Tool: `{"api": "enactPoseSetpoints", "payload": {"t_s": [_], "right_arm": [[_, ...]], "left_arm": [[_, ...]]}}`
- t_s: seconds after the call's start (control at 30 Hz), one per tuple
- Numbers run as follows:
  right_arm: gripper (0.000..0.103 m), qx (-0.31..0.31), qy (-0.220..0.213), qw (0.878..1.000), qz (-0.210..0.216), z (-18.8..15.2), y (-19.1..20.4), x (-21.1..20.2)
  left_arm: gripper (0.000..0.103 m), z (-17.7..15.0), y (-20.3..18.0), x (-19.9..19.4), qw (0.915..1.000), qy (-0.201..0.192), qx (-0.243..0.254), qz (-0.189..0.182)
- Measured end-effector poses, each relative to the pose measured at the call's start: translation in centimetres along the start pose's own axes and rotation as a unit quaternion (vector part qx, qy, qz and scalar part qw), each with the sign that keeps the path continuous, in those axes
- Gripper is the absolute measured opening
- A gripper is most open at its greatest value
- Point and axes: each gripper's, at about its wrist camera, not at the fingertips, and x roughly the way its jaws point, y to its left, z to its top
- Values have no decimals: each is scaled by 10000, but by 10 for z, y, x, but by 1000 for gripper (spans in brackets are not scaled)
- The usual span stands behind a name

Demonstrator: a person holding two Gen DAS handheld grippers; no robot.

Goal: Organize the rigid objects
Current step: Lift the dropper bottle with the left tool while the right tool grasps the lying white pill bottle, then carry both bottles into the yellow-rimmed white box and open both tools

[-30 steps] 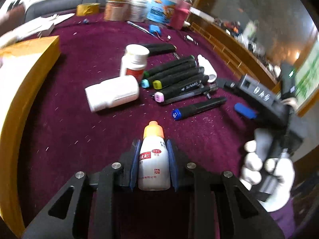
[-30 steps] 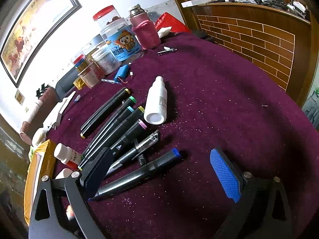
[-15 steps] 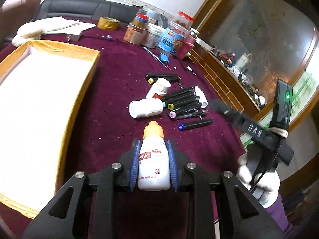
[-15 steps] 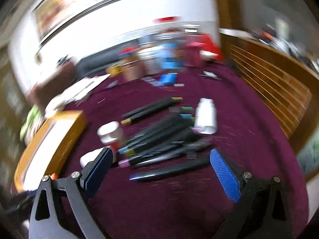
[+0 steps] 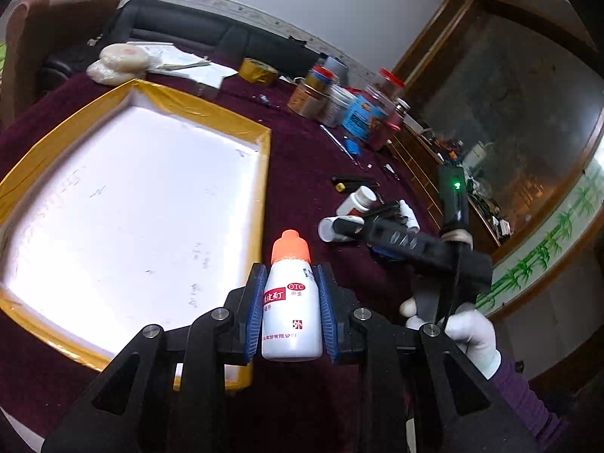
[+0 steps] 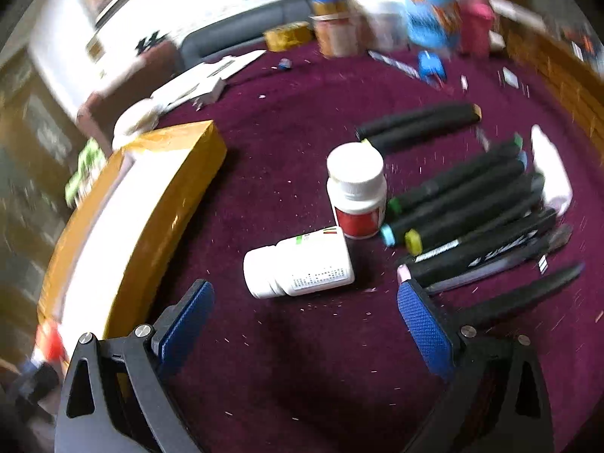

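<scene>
A small white plastic bottle with an orange cap and red label (image 5: pixel 291 304) is clamped upright between the blue pads of the left tongs (image 5: pixel 291 294), held above the near right corner of a shallow white tray edged in yellow tape (image 5: pixel 264 173). The right tongs (image 6: pixel 305 324) are spread wide with nothing between the pads, poised over the maroon cloth-covered surface (image 6: pixel 302 358). Just ahead of them a white pill bottle (image 6: pixel 298 264) is seen lying on its side; touching or nearly touching its far end, a white red-labelled pill bottle (image 6: pixel 356 192) is standing. To the right, a row of black markers with coloured end caps (image 6: pixel 464 204) is laid side by side. Farther off, a cluster of jars and tins (image 5: pixel 339 102) is noted near the surface's far edge. A white-gloved hand (image 5: pixel 468 330) is seen gripping the right tool's handle.
</scene>
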Motion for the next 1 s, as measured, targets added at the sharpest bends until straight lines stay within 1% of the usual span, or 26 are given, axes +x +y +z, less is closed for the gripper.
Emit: {"api": "enactPoseSetpoints", "payload": {"t_s": [0.03,0.13,0.17,0.23,0.3,0.33,0.43,0.57,0.7,0.77,0.83,0.9,1.0], "right_arm": [[96,312,57,9994,131,3,-6,1],[96,994,192,9943,329,7,-15,8],[96,1140,221,9927,327,9,-16,10],[94,1137,194,9933,65,10,-10,14],[75,977,133,9947,-283,12,-5,16],[60,882,88,9953,-389,13,-3,16],[59,810,35,9964,-261,14,-8,14],[59,683,93,9976,-46,9,-12,8],[59,623,102,9975,331,4,-10,-4],[59,533,22,9974,492,5,-4,-11],[59,442,-57,9966,697,11,5,-18],[59,304,-113,9955,895,21,18,-22],[59,7,-135,9941,1080,37,43,-18]], "left_arm": [[24,0,4,-1,10000,0,-35,2],[24,-2,8,2,9999,13,-96,-24],[24,-3,9,-1,10000,15,-86,-44],[24,-5,7,1,10000,49,-39,-59],[24,-5,5,3,9999,86,-10,-57],[24,-5,5,3,9999,91,-4,-50],[24,-3,8,1,10000,65,-23,-4],[24,1,15,0,9999,1,-68,76],[24,8,21,-1,9999,-49,-135,57],[24,14,24,-3,9998,-96,-151,61],[24,21,28,-4,9997,-104,-231,-19],[24,32,33,-4,9994,-104,-310,-85],[24,53,43,2,9992,-79,-375,-57]]}}
